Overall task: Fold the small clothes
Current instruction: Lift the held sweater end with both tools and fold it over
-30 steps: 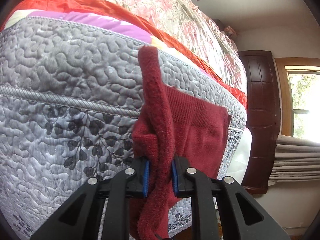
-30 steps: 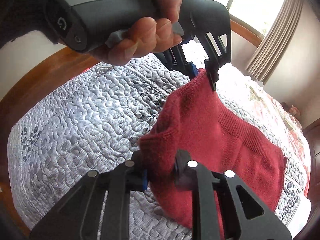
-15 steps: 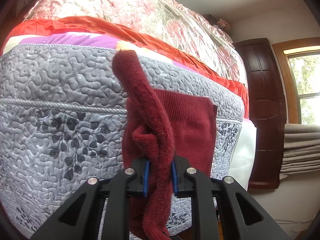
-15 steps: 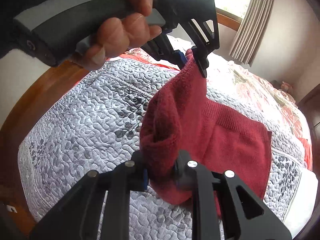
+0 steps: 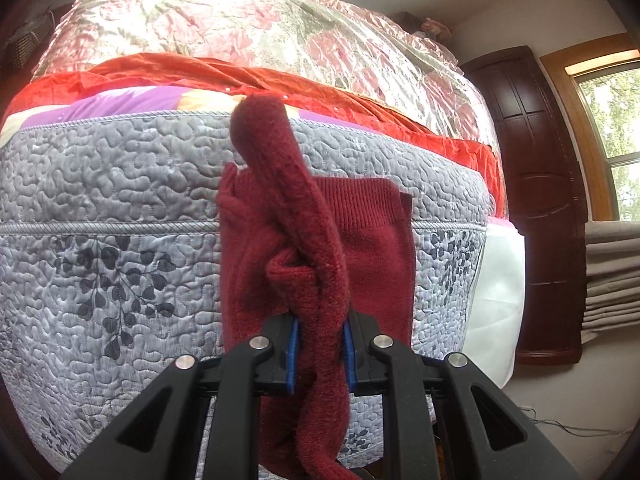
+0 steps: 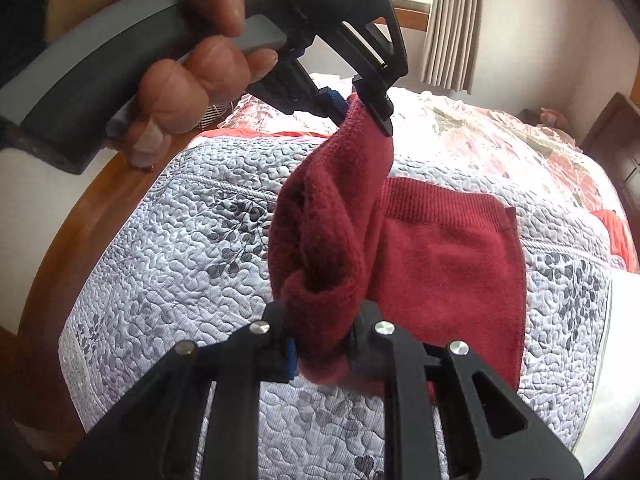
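A dark red knitted garment [image 6: 448, 272] lies partly on the grey quilted bedcover [image 6: 180, 264], its ribbed hem at the far side. My right gripper [image 6: 320, 356] is shut on a bunched near corner of it. The left gripper [image 6: 362, 110], held in a hand [image 6: 192, 72], pinches another corner higher up, so a thick fold hangs between the two. In the left wrist view my left gripper [image 5: 319, 354] is shut on the red garment [image 5: 372, 248], whose fold rises in front of the lens and hides the right gripper.
The grey bedcover [image 5: 120, 208] lies over a bed with an orange sheet [image 5: 360, 100] and a floral quilt [image 5: 260, 24] behind. A dark wooden cabinet [image 5: 536, 200], a window [image 5: 612, 136] and a curtain [image 6: 452, 24] stand beyond. A wooden bed frame [image 6: 80, 216] curves along the left.
Both grippers have lifted their corners and carried the fold towards the ribbed hem. More of the garment is raised and doubled over, and less lies flat.
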Demonstrator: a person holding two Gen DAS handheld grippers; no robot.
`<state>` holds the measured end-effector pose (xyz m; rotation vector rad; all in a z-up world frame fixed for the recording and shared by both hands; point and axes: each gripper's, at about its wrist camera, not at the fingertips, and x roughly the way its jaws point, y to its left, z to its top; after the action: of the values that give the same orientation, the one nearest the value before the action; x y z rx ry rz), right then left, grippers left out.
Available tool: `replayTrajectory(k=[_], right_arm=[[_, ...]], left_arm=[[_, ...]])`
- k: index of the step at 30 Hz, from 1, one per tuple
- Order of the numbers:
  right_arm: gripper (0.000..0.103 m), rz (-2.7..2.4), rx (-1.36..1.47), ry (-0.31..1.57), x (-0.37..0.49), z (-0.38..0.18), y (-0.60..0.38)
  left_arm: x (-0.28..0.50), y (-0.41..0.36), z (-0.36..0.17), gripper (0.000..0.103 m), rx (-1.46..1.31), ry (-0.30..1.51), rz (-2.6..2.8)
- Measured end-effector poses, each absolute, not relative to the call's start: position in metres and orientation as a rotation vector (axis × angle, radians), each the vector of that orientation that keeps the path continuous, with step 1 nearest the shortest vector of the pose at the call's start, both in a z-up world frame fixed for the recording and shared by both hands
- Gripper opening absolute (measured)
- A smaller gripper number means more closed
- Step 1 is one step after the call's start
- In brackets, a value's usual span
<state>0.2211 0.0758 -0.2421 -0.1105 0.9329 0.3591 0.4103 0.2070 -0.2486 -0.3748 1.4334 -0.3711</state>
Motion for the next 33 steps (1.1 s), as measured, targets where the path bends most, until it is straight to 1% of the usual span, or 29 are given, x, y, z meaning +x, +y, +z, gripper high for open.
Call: replayTrajectory(k=[15,33], right_arm=[[0.017,0.280,0.029,0.957,0.229,-0.268,-0.007],[0.016,0.286,0.177,1.007,0.235,-0.326,-0.082]], left_arm=[[0.424,0.121,-0.274,0.017,-0.304,1.464,-0.356],[0.433,0.038,-0.339,0.017,-0.196,1.504,-0.269]])
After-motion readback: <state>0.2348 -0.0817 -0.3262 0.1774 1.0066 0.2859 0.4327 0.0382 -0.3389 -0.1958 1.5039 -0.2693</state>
